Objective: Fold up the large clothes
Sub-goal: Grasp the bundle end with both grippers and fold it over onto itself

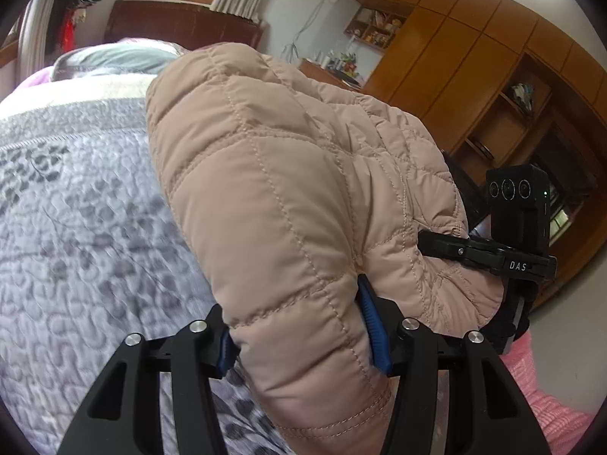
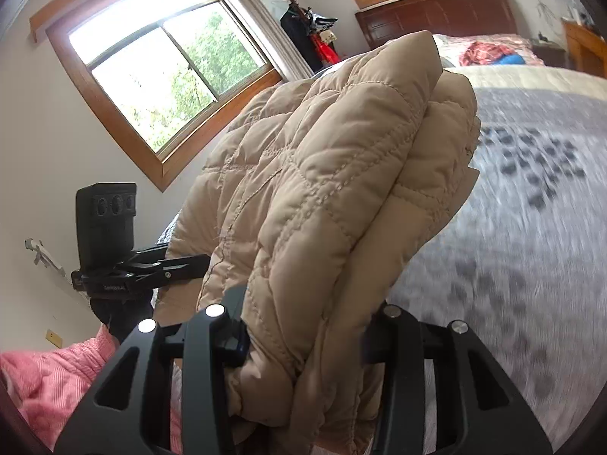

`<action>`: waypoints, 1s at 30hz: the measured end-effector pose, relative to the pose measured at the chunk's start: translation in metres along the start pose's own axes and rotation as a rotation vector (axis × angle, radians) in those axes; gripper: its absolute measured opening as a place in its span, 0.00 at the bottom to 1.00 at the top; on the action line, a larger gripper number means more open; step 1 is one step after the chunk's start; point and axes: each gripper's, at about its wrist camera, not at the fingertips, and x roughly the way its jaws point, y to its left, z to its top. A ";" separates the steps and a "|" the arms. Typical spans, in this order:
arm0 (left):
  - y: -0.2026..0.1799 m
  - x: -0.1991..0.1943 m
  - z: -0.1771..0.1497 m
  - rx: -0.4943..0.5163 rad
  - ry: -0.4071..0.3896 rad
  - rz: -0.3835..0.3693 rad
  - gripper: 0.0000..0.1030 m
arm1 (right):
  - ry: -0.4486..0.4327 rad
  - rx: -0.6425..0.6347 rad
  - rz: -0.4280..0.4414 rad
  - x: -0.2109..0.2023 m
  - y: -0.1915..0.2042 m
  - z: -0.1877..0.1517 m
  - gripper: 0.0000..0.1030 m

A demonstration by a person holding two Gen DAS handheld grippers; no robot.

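The puffy, soft, slippery quilted jacket (image 1: 273, 189) is clenched above the bed (image 1: 76, 208) by left tool (image 1: 299, 337) and right tool (image 2: 303, 341); thick bunched edges are best gripped.

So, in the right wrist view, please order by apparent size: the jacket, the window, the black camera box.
1. jacket, largest, though it is nearest the lens.
2. window.
3. camera box, smallest.

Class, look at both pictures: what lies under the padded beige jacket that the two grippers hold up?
Under the jacket lies the bed's grey patterned quilt, blurred and bare where it shows. The jacket's bulk covers the quilt directly beneath it, so whether anything lies there cannot be seen.
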 end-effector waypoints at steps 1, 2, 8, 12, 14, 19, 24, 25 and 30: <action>0.006 0.001 0.007 -0.004 -0.009 0.013 0.53 | 0.005 -0.004 0.004 0.008 -0.002 0.011 0.38; 0.017 0.000 0.014 -0.010 -0.017 0.023 0.54 | 0.009 -0.004 0.009 0.015 -0.004 0.019 0.38; 0.061 0.004 0.040 -0.057 -0.048 0.074 0.54 | 0.047 -0.001 0.042 0.066 -0.020 0.072 0.38; 0.097 0.014 0.051 -0.101 -0.053 0.081 0.54 | 0.083 -0.005 0.052 0.105 -0.030 0.097 0.38; 0.117 0.021 0.051 -0.129 -0.048 0.075 0.54 | 0.103 0.003 0.058 0.122 -0.035 0.106 0.38; 0.168 0.046 0.047 -0.217 -0.011 0.054 0.55 | 0.168 0.054 0.069 0.172 -0.062 0.120 0.39; 0.201 0.066 0.036 -0.256 0.007 0.017 0.71 | 0.207 0.156 0.107 0.201 -0.096 0.106 0.47; 0.201 0.068 0.036 -0.252 0.009 0.022 0.72 | 0.208 0.180 0.123 0.202 -0.101 0.104 0.49; 0.194 0.064 0.040 -0.267 0.035 0.057 0.76 | 0.205 0.206 0.065 0.184 -0.110 0.102 0.68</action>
